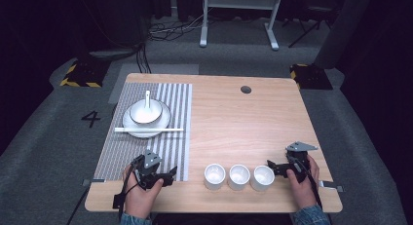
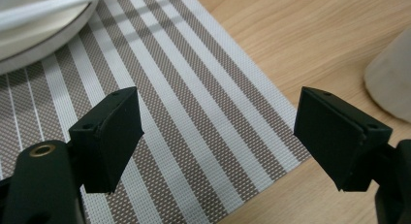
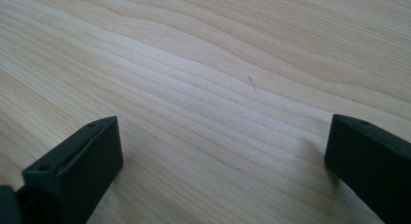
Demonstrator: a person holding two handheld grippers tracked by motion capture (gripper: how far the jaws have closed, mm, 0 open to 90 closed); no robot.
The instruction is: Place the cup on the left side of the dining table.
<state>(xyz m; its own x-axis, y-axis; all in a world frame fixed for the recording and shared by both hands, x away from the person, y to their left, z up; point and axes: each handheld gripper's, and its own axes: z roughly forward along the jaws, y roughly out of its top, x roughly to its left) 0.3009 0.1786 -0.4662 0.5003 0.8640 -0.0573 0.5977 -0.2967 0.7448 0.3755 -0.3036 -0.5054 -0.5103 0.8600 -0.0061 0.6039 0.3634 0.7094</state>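
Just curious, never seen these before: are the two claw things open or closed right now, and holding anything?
Left gripper: open, holding nothing, over the striped placemat.
Right gripper: open, holding nothing, over bare table.

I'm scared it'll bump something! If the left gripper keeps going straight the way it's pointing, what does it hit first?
Probably the nearest white cup. The left gripper, jaws open, sits over the striped placemat corner pointing toward the cup row; bare table lies between. Depth is hard to judge.

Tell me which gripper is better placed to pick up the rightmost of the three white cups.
Probably the right gripper. It sits open directly beside the rightmost cup, while the left gripper is over the striped placemat, with the other two cups in between.
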